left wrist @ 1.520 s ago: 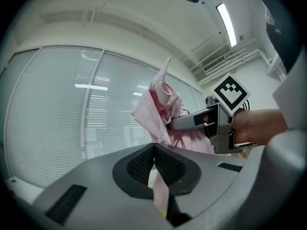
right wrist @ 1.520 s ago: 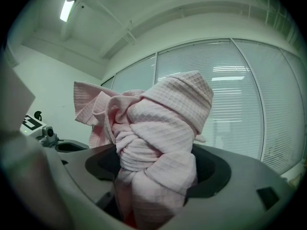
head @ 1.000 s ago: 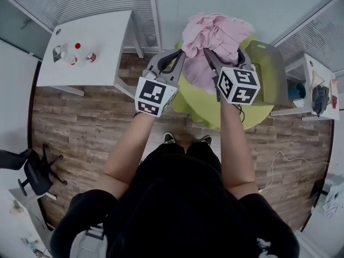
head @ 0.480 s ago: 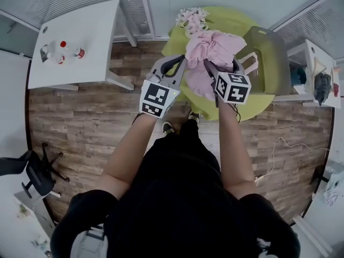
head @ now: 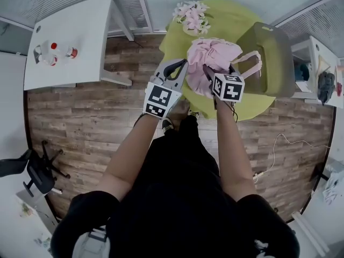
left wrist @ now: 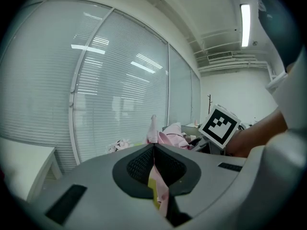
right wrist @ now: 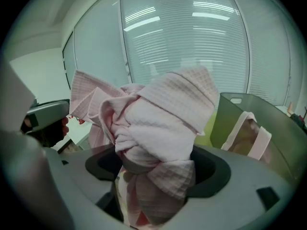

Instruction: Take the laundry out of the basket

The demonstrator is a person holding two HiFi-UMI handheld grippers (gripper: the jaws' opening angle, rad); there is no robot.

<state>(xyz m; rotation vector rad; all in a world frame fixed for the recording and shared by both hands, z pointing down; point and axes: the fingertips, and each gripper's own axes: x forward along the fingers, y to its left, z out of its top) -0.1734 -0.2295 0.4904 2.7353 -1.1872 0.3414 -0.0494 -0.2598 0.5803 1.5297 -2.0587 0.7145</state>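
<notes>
Pink laundry (head: 214, 55) is up out of the basket (head: 271, 58), bunched in the air betw. the 2 grippers, over the near edge of the round green table (head: 226, 20). The basket, olive green, sits at the table's right edge, just beside the bundle. A pale pink strap (head: 251, 63) of more cloth hangs over its rim on the side facing the grippers.

R gripper (right wrist: 153, 171): jaws clamped on a thick wad of the waffle-weave pink cloth. The wad fills the gap and balloons out above it.

L gripper (left wrist: 154, 150): jaws pressed nearly together w/ a thin fold of the same pink cloth pinched betw. them. A tip of the cloth pokes up past the jaws.

In the head view the L gripper is at the bundle's left and the R gripper at its near-right side. Both marker cubes face the camera and both arms are stretched fwd.

At the table's far edge lies a bunch of pink-white flowers (head: 191, 15), well apart from the laundry. Left of the table stands a white desk (head: 80, 47) w/ a few small bottles (head: 51, 52) near its left edge. The floor (head: 80, 122) is wood plank, w/ a black chair (head: 32, 171) at the left and a white cable (head: 279, 152) lying on it at the right.
</notes>
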